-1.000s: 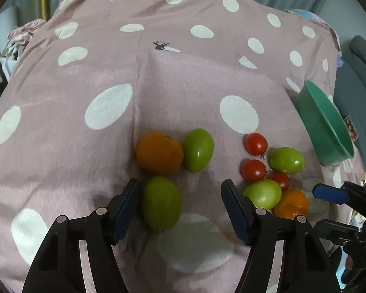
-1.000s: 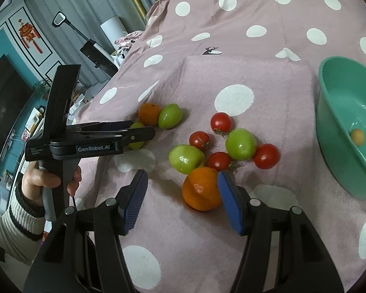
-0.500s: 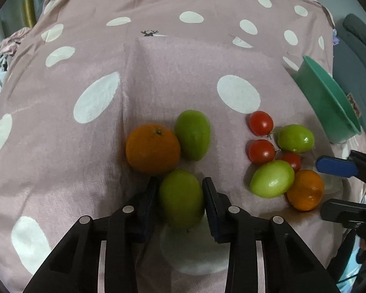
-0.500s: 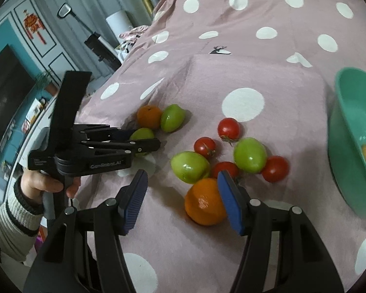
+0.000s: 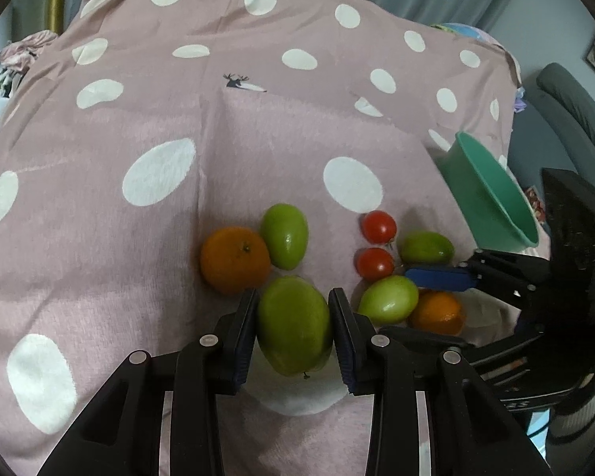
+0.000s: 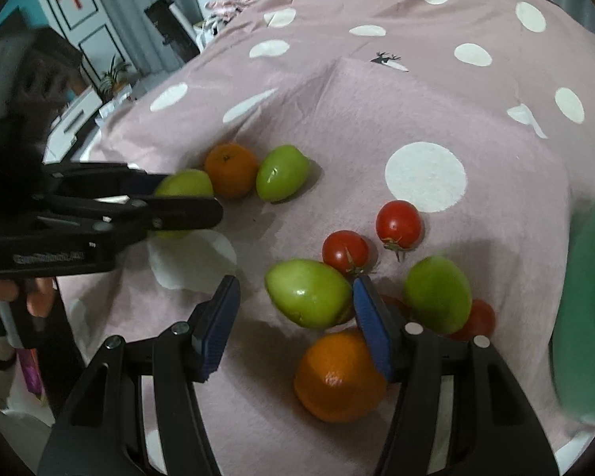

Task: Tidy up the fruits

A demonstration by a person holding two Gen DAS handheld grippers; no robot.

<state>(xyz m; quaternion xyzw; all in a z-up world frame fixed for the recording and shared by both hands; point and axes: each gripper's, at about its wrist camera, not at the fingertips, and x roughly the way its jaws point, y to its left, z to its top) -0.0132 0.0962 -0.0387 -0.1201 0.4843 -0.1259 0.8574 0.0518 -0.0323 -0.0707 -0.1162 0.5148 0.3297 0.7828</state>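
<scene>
Bowl: green bowl (image 5: 492, 194) stands at the right edge of the left wrist frame, on the spotted cloth (image 5: 139, 127); its contents cannot be told in either view.
Left gripper: left gripper (image 5: 292, 325) is clamped on a green fruit (image 5: 293, 323), lower centre of frame, both pads touching it.
Neighbours: orange (image 5: 235, 258) and second green fruit (image 5: 285, 235) lie just above the held fruit.
Right gripper: right gripper (image 6: 297, 317) has its jaws apart, holding nothing; near orange (image 6: 339, 377) and a green tomato (image 6: 307, 292) lie between the fingers.
Right cluster: two red tomatoes (image 6: 398, 224) and another green fruit (image 6: 438, 295) lie centre right, near the bowl.
</scene>
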